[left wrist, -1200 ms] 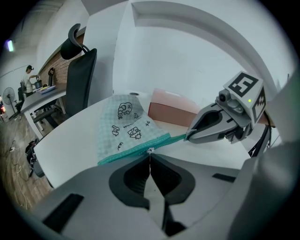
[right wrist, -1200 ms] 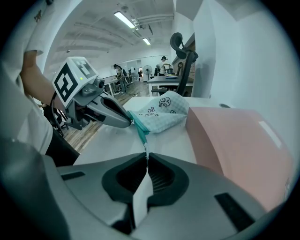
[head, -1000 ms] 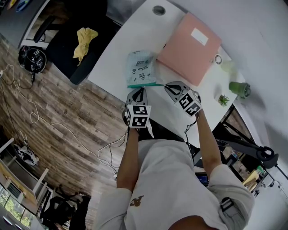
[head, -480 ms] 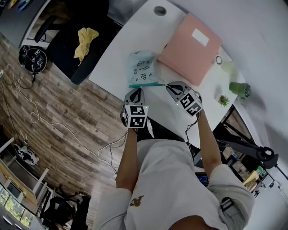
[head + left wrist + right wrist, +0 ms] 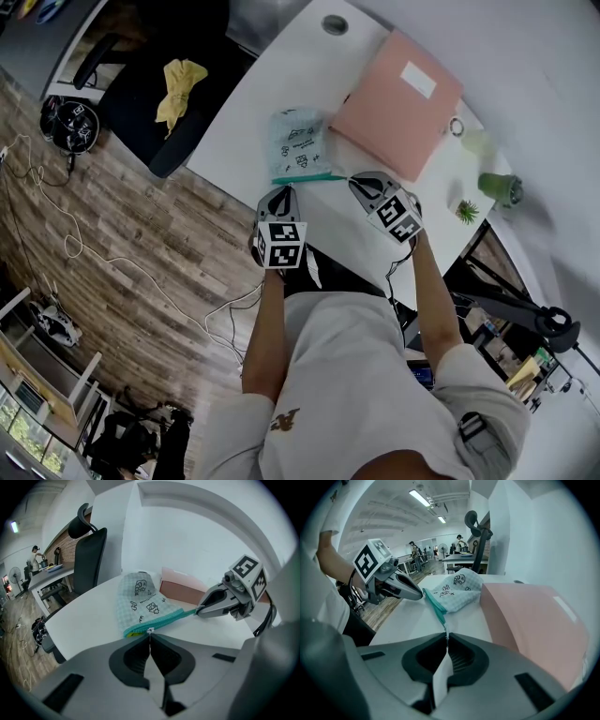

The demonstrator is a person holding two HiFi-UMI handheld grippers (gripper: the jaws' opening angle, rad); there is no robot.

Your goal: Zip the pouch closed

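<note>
A pale green checked pouch (image 5: 298,142) with small drawings lies on the white table (image 5: 242,122), its teal zipper edge (image 5: 307,177) toward me. My left gripper (image 5: 284,194) is shut on the small zipper pull (image 5: 150,631) at the zipper's left end. My right gripper (image 5: 353,179) is shut on the far end of the teal zipper band (image 5: 437,607). In the left gripper view the pouch (image 5: 142,598) lies just beyond the jaws, and the right gripper (image 5: 198,611) pinches the band's tip. The right gripper view shows the pouch (image 5: 458,591) and the left gripper (image 5: 421,595) at its other corner.
A pink box (image 5: 400,98) lies right of the pouch, touching or nearly touching it. A black office chair with a yellow cloth (image 5: 178,86) stands left of the table. A small plant (image 5: 466,208), a green cup (image 5: 499,186) and a cable hole (image 5: 334,24) are farther off.
</note>
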